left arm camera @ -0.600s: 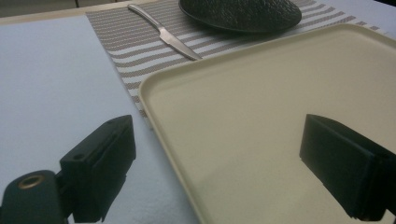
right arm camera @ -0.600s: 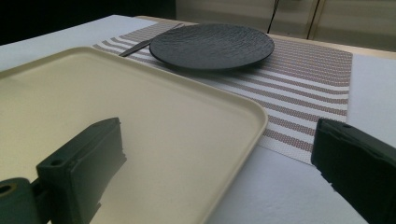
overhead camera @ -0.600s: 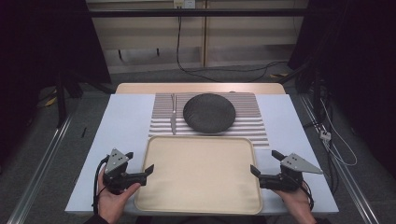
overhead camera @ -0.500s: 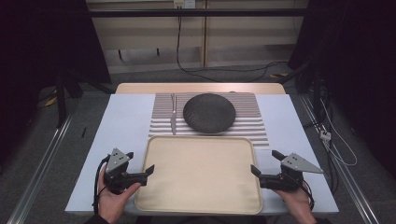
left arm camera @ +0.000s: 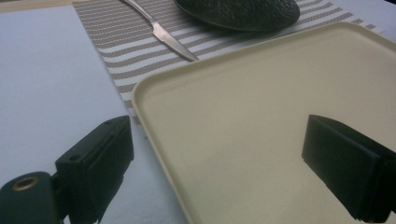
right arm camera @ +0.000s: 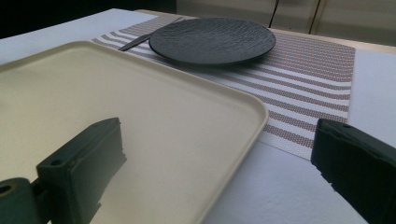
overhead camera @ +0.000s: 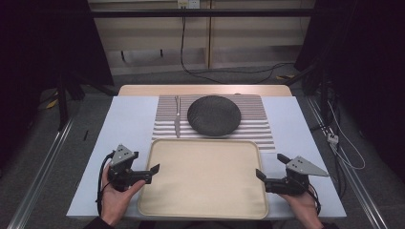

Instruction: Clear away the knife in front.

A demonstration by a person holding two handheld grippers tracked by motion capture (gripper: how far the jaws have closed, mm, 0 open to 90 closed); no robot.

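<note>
Cream tray (overhead camera: 204, 179) flat at the table's 6 o'clock edge, far rim overlapping the striped placemat (overhead camera: 258, 125); judged rigid, light, smooth and likely slippery, best taken by the raised rim at 9 and 3 o'clock. Left gripper (overhead camera: 154, 169) and right gripper (overhead camera: 259, 174) spread wide astride those rims, nothing pinched. Dark plate (overhead camera: 213, 115) and knife (overhead camera: 177, 121) on the placemat toward 12 o'clock.
</note>
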